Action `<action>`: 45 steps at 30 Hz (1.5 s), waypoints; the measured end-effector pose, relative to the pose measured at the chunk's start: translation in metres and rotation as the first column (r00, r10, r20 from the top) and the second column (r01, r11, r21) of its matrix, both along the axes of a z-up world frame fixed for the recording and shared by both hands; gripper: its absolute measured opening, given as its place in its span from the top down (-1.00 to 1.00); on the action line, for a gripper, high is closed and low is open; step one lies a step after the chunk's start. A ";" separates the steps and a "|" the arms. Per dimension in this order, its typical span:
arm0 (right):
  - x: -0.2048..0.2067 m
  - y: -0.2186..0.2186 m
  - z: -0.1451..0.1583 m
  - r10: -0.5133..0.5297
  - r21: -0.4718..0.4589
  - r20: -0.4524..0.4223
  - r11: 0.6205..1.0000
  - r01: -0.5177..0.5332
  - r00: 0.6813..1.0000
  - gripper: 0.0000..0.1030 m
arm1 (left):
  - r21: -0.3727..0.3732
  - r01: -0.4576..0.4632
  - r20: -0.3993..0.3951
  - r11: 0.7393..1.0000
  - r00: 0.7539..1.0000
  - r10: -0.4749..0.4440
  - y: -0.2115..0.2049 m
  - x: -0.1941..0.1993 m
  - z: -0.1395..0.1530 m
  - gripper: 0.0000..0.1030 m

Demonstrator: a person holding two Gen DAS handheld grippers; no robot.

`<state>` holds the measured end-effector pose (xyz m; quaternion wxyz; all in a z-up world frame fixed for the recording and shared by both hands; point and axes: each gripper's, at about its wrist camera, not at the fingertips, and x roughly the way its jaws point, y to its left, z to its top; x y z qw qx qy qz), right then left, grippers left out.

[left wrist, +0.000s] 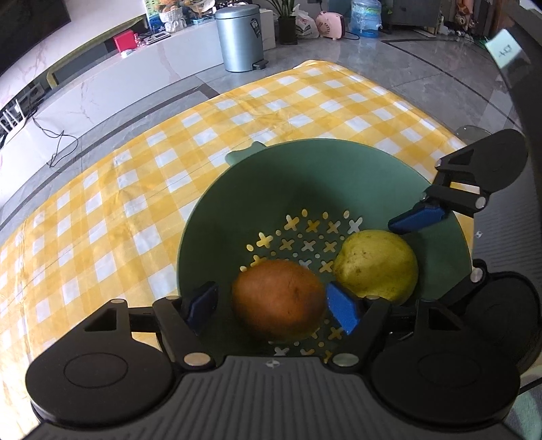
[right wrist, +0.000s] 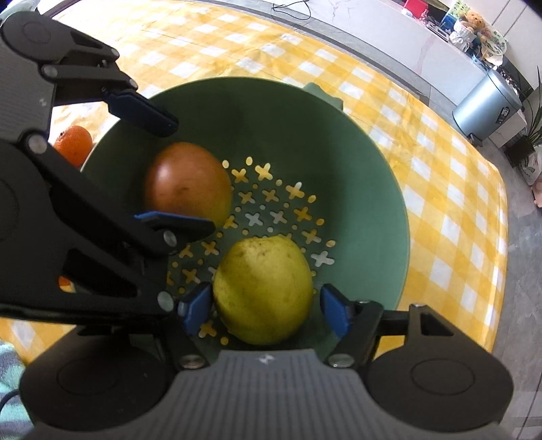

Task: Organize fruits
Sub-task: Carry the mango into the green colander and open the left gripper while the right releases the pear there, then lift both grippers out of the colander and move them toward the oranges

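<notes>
A green colander bowl (left wrist: 305, 176) (right wrist: 366, 162) sits on the yellow checked tablecloth. A reddish-brown fruit (left wrist: 278, 298) (right wrist: 188, 182) and a yellow-green pear (left wrist: 377, 265) (right wrist: 264, 287) lie inside it. My left gripper (left wrist: 274, 304) is open, its blue pads either side of the reddish fruit with a gap showing. It also shows in the right wrist view (right wrist: 169, 172). My right gripper (right wrist: 266, 306) is open around the pear, pads apart from it. One right finger (left wrist: 416, 218) shows in the left wrist view.
An orange (right wrist: 74, 144) lies on the cloth left of the bowl, partly hidden by the left gripper. A silver pedal bin (left wrist: 238, 37) (right wrist: 487, 101) stands on the floor beyond the table, with a white counter and a potted plant (left wrist: 288, 20) nearby.
</notes>
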<state>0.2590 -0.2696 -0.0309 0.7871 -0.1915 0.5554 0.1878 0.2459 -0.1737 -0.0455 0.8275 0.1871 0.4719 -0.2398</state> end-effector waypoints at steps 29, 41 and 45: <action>-0.089 0.013 0.084 -0.288 0.228 0.300 0.947 0.224 0.910 -0.79 | -0.117 -0.130 0.231 0.985 0.961 0.154 0.078 -0.093 0.090 -0.66; -0.166 0.058 0.083 -0.436 0.445 0.344 0.856 0.265 0.831 -0.79 | -0.093 -0.195 0.280 0.976 0.936 0.213 0.140 -0.147 0.103 -0.66; -0.187 0.068 0.076 -0.460 0.483 0.365 0.837 0.258 0.809 -0.79 | -0.134 -0.212 0.217 0.968 0.947 0.237 0.165 -0.157 0.101 -0.66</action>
